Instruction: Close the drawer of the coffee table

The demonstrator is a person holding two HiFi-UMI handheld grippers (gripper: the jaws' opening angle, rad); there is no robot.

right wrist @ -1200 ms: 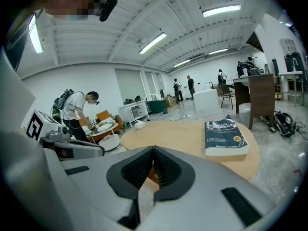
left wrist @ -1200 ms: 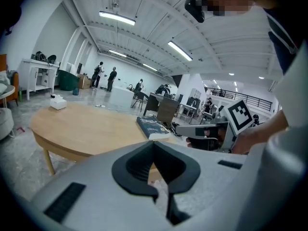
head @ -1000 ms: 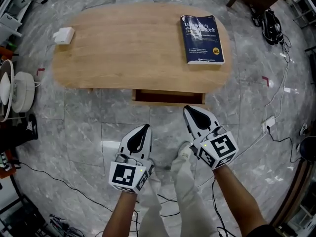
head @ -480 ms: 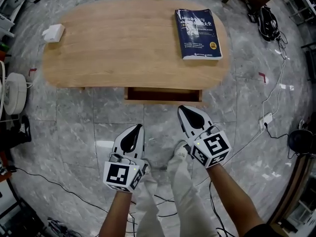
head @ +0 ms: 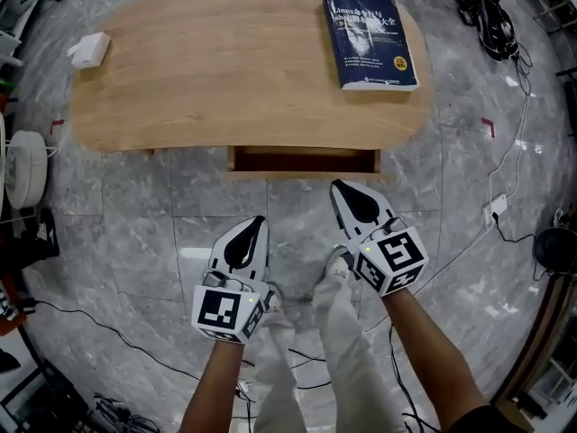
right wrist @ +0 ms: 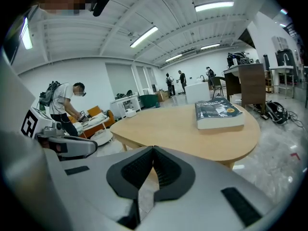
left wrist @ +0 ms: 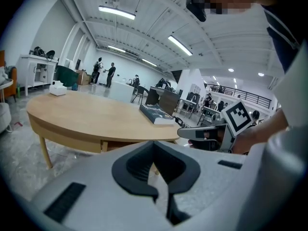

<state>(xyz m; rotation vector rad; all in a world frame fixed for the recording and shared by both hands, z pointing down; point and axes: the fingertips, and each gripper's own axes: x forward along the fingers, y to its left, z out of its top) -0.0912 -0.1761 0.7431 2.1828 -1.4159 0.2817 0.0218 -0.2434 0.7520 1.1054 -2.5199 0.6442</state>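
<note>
The drawer [head: 303, 161] stood part-way out from under the near edge of the tabletop [head: 225, 79], right of its middle. Only a thin strip of it showed from above. Its inside lay in dark shadow, so I could not tell whether it held anything. The far edge of the tabletop was cut off at the top of the head view, and the legs were hidden beneath it.

The left tool [head: 256, 223] hung over the grey marble floor [head: 135, 233], nearer than the drawer and to its left, well apart from it. Its jaws were pressed together with nothing between them. The right tool [head: 342, 188] was nearer the drawer, its tip just short of the drawer front and not touching. Its jaws were likewise closed and empty. In each gripper view the tool's own grey body covered the lower half, hiding most of the drawer.

A dark blue book [head: 370, 41] lay flat on the far right of the tabletop; most of its cover print was too small to read. A small white box [head: 87, 50] sat on the far left corner. The person's pale trousers [head: 347, 359] and one shoe [head: 337, 263] showed between the forearms. Cables [head: 516, 142] trailed over the floor on the right.
</note>
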